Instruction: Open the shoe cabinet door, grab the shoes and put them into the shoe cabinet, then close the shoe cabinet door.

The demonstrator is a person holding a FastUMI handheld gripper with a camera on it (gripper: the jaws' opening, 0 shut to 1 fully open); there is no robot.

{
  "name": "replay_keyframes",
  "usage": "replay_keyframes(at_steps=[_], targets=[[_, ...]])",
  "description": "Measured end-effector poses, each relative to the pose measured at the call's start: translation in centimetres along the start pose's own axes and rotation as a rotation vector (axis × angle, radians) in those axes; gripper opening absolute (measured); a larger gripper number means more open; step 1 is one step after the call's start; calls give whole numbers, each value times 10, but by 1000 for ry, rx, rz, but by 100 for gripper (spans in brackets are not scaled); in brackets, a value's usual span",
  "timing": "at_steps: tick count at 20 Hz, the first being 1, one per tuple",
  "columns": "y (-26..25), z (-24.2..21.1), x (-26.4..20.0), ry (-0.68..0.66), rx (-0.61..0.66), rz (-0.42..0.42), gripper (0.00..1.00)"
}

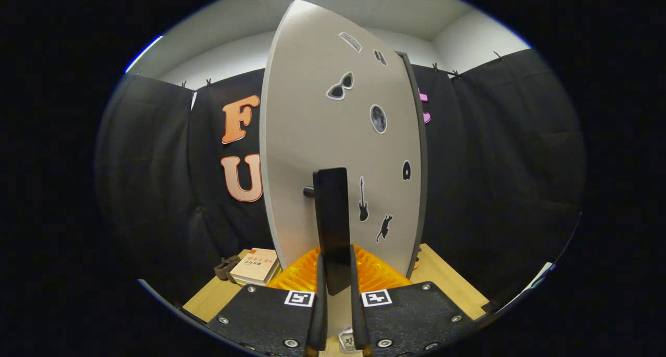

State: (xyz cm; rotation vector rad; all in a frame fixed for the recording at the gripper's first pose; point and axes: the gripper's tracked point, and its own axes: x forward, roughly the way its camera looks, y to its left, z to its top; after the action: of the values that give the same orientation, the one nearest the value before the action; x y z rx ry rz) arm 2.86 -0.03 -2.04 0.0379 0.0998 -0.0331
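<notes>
Cabinet door (pixel 333 128) stands just ahead, its black handle (pixel 331 221) clamped between the closed gripper (pixel 337 279) fingers; door-swing step, open or close unclear; next move likely keeps grip through the hinge arc.

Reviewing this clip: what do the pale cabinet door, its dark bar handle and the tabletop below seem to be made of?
The pale grey shoe cabinet door looks like matte laminated board, going by its flat, even face, darker edge and stuck-on decals. The tall black bar handle, clamped between the gripper fingers, reads as smooth metal or plastic; the sheen leaves it open. The light tabletop appears wooden, given its warm, grainy tone.
</notes>
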Motion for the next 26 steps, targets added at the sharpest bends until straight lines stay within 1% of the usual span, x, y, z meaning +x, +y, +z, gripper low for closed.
replay_keyframes(at_steps=[3, 4, 5, 10, 15, 17, 19, 21, 22, 23, 26], targets=[[-17, -1, -10, -4, -6, -54, 19], [-24, 0, -11, -6, -9, -74, 16], [-31, 0, -12, -4, -8, -92, 15], [-59, 4, -13, -10, -19, -180, 15], [-95, 5, -20, 4, -11, -197, 14], [-107, 2, -24, 14, -29, -198, 15], [-132, 3, -28, 8, -90, -242, 13], [-147, 3, -34, 1, -82, -258, 11], [-154, 4, -35, 2, -67, -267, 8], [-159, 2, -36, 6, -57, -277, 7], [-176, 4, -44, 0, -58, -317, 7]])
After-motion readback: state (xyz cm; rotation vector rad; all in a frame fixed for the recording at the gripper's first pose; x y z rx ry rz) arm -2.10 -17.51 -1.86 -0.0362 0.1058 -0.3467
